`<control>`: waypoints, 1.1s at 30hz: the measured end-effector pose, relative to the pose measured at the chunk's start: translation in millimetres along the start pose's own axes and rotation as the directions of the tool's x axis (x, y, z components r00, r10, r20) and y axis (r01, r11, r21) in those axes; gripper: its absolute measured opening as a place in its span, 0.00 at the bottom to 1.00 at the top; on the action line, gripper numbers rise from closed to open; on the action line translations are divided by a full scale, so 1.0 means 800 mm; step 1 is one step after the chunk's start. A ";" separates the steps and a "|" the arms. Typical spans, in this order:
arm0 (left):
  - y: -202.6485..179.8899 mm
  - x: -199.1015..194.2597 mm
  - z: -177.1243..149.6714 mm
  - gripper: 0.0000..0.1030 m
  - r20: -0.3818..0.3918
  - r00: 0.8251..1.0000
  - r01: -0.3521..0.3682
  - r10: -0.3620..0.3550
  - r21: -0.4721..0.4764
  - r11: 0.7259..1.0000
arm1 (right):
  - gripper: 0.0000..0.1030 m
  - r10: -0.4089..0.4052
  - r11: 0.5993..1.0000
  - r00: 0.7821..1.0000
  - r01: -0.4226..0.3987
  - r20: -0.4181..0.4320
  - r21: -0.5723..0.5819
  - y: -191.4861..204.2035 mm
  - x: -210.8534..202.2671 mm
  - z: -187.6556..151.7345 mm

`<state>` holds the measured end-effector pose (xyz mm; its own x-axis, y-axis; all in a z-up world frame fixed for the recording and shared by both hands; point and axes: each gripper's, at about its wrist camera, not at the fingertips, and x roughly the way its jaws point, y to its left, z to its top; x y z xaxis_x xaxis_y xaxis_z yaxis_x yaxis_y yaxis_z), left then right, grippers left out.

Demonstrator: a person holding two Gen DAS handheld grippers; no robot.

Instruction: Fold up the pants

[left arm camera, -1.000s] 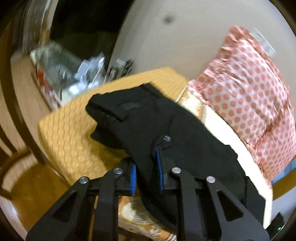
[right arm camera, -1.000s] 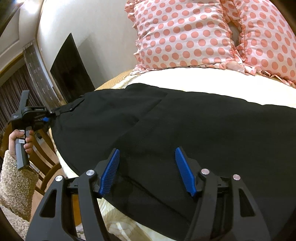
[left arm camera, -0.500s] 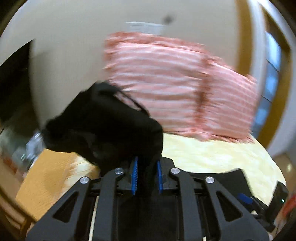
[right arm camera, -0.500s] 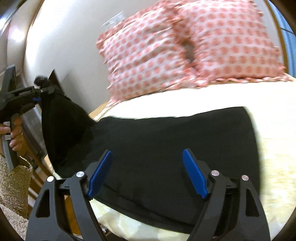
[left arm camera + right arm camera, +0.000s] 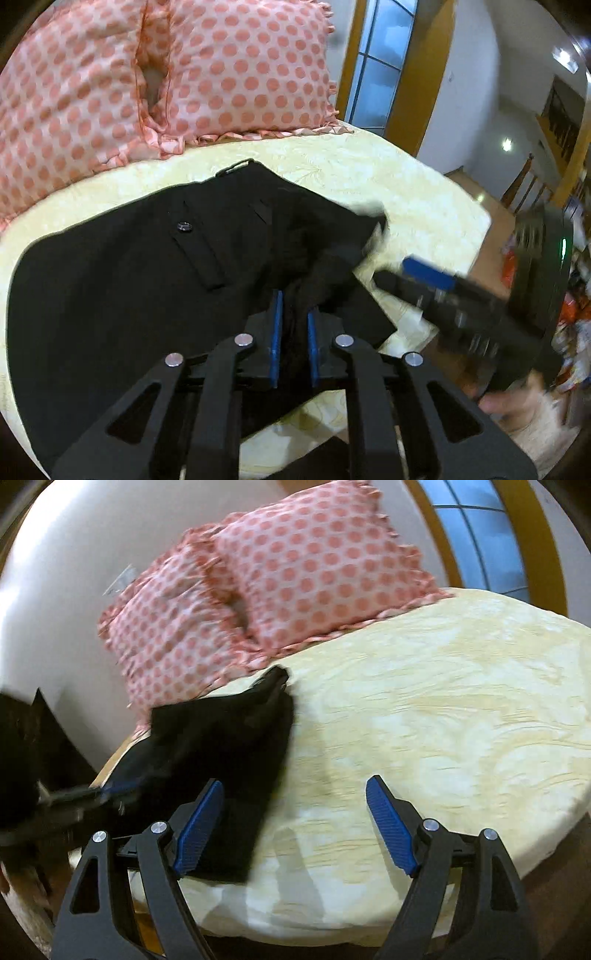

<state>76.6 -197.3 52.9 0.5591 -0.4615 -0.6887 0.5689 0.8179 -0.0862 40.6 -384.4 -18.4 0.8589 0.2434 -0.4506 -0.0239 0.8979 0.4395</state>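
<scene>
Black pants [image 5: 129,258] lie doubled over on the cream bedspread [image 5: 406,177], the button and pocket flap facing up. My left gripper [image 5: 293,295] has a bunch of the black cloth between its blue pads, and its jaws are closing on it. In the right wrist view the pants [image 5: 229,738] lie at the left, and the left gripper [image 5: 92,794] is a blur at their near edge. My right gripper [image 5: 295,780] stands wide open over the bare bedspread [image 5: 443,701] beside the pants' edge, nothing between its fingers. It shows blurred in the left wrist view [image 5: 428,273].
Two pink dotted pillows [image 5: 203,74] [image 5: 295,572] lean on the wall at the bed's head. A window with a wooden frame [image 5: 380,55] is beyond. A hand [image 5: 517,402] holds the right gripper. The bed's front edge [image 5: 332,923] is close below.
My left gripper has carried the pants' end from the left side across over the rest, folding them. My right gripper has swung right off the cloth and opened wider.
</scene>
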 end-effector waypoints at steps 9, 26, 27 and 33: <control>-0.005 -0.027 -0.022 0.10 -0.011 1.000 -0.019 0.020 0.042 0.999 | 0.79 0.036 0.997 0.996 -0.041 0.085 0.059 -0.018 -0.023 0.035; 0.111 -0.095 -0.028 0.85 0.131 0.955 -0.246 0.265 -0.149 0.958 | 0.76 0.186 0.928 0.983 -0.176 -0.002 -0.328 0.138 0.007 0.043; 0.120 -0.088 -0.030 0.85 0.108 0.955 -0.255 0.275 -0.166 0.953 | 0.76 0.171 0.921 0.984 -0.177 -0.047 -0.346 0.146 0.020 0.036; 0.169 -0.037 -0.067 0.84 -0.105 0.955 -0.294 0.276 -0.264 0.918 | 0.77 0.012 0.935 0.975 -0.090 -0.223 -0.344 0.130 0.067 0.000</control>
<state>104.7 -54.5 23.3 0.6280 -0.1792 -0.7573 0.1985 0.9778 -0.0668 84.1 -278.1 2.8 0.7230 0.3299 -0.6070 -0.2759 0.9434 0.1840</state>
